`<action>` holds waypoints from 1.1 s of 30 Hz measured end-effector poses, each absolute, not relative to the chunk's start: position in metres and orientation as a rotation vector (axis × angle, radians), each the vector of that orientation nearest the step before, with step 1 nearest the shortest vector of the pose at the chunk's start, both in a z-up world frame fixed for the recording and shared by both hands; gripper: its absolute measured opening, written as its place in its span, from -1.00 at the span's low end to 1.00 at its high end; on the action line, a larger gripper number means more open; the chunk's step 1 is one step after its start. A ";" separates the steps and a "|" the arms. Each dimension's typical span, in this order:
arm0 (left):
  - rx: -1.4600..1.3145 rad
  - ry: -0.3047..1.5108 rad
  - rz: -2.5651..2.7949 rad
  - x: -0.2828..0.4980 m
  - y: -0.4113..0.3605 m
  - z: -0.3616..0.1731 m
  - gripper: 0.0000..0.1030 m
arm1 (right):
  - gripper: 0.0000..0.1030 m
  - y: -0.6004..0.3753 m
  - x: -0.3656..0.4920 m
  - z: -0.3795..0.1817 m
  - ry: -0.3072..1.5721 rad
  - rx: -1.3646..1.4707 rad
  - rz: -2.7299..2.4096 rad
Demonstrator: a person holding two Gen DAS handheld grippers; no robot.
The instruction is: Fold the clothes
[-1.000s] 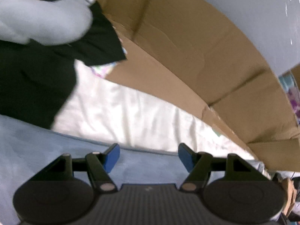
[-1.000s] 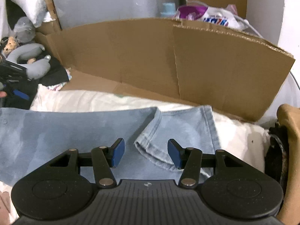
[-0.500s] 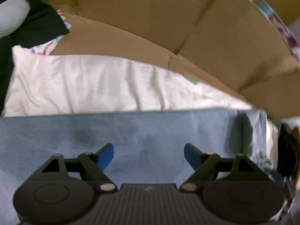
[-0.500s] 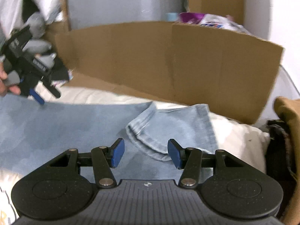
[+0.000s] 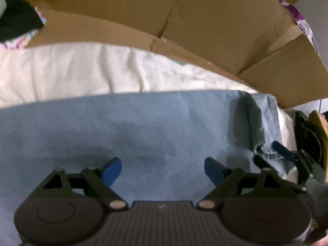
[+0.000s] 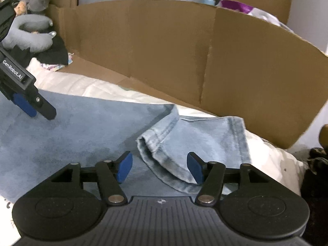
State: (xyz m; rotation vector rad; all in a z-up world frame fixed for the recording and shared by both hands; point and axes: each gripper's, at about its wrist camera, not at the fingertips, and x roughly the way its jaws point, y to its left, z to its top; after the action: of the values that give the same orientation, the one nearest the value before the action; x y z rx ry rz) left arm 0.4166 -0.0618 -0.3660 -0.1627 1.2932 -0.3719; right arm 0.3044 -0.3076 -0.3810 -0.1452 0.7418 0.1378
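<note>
Left wrist view: the left gripper [image 5: 163, 169] hangs over the broad flat run of the light-blue jeans [image 5: 143, 127], its blue-padded fingers spread wide with only cloth showing in the gap, so it is released and holds nothing. The jeans lie spread on a white bedsheet [image 5: 71, 69], their long axis running left to right across the view, with a cardboard wall [image 5: 205, 20] standing behind. At the right end the denim bunches into a doubled hem, and the right gripper [image 5: 274, 153] reaches in there from the far right, one finger on each side of that bunched edge.

Right wrist view: the right gripper [image 6: 160, 167] is also released, its jaws apart and the rolled leg hem [image 6: 164, 155] lying directly ahead, between the fingertips and slightly toward the right one. A turned-over leg section [image 6: 215, 135] rests flat beyond it, toward the cardboard. The left gripper [image 6: 30, 100] comes in from the upper left, well apart from the hem, its tips low over the plain denim. A grey neck pillow [image 6: 30, 34] sits on dark cloth in the far left corner.

In my judgement the hem is the right gripper's to take: it is nearer and already straddles it, while the left one stands mid-length along the garment.
</note>
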 end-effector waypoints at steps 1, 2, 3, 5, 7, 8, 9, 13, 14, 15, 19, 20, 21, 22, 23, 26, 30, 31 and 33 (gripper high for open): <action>-0.170 1.292 -0.368 0.416 -0.062 -0.368 0.74 | 0.27 -0.305 0.306 -0.384 0.747 -0.149 0.141; -0.168 1.291 -0.365 0.414 -0.062 -0.369 0.74 | 0.27 -0.303 0.307 -0.387 0.757 -0.153 0.142; -0.165 1.293 -0.366 0.413 -0.063 -0.370 0.74 | 0.27 -0.301 0.308 -0.391 0.765 -0.159 0.142; -0.158 1.297 -0.367 0.412 -0.064 -0.373 0.74 | 0.27 -0.299 0.310 -0.394 0.762 -0.175 0.127; -0.156 1.295 -0.366 0.410 -0.064 -0.373 0.74 | 0.27 -0.298 0.315 -0.397 0.756 -0.182 0.100; -0.152 1.294 -0.368 0.410 -0.065 -0.373 0.74 | 0.27 -0.297 0.318 -0.398 0.755 -0.179 0.086; -0.148 1.292 -0.369 0.409 -0.065 -0.373 0.74 | 0.27 -0.297 0.321 -0.399 0.754 -0.177 0.071; -0.134 1.287 -0.368 0.408 -0.063 -0.374 0.74 | 0.27 -0.295 0.328 -0.406 0.752 -0.230 0.022; -0.134 1.287 -0.367 0.408 -0.063 -0.374 0.74 | 0.27 -0.295 0.328 -0.407 0.749 -0.248 0.012; -0.134 1.287 -0.365 0.407 -0.063 -0.375 0.74 | 0.26 -0.297 0.327 -0.404 0.746 -0.259 0.001; -0.130 1.286 -0.365 0.406 -0.062 -0.376 0.74 | 0.19 -0.310 0.327 -0.391 0.732 -0.286 -0.038; -0.128 1.285 -0.367 0.405 -0.062 -0.376 0.74 | 0.16 -0.314 0.328 -0.388 0.730 -0.284 -0.048; -0.127 1.284 -0.368 0.405 -0.062 -0.376 0.74 | 0.11 -0.320 0.328 -0.387 0.736 -0.261 -0.049; -0.128 1.284 -0.370 0.405 -0.062 -0.376 0.74 | 0.08 -0.325 0.329 -0.386 0.742 -0.238 -0.050; -0.129 1.284 -0.372 0.404 -0.062 -0.376 0.74 | 0.07 -0.331 0.329 -0.385 0.748 -0.215 -0.047; -0.125 1.284 -0.379 0.403 -0.062 -0.376 0.74 | -0.33 -0.338 0.336 -0.379 0.758 -0.213 -0.018; -0.125 1.284 -0.376 0.402 -0.058 -0.375 0.74 | -0.81 -0.345 0.347 -0.369 0.765 -0.247 0.013; -0.126 1.282 -0.374 0.403 -0.057 -0.374 0.74 | -0.83 -0.347 0.349 -0.366 0.767 -0.256 0.021; -0.128 1.280 -0.369 0.403 -0.054 -0.373 0.74 | -0.84 -0.351 0.355 -0.361 0.770 -0.273 0.037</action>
State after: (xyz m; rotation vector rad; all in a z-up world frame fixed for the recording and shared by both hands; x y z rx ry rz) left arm 0.4026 -0.0538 -0.3731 -0.1278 1.2797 -0.3690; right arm 0.3548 -0.3509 -0.3606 -0.2725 0.7703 0.0370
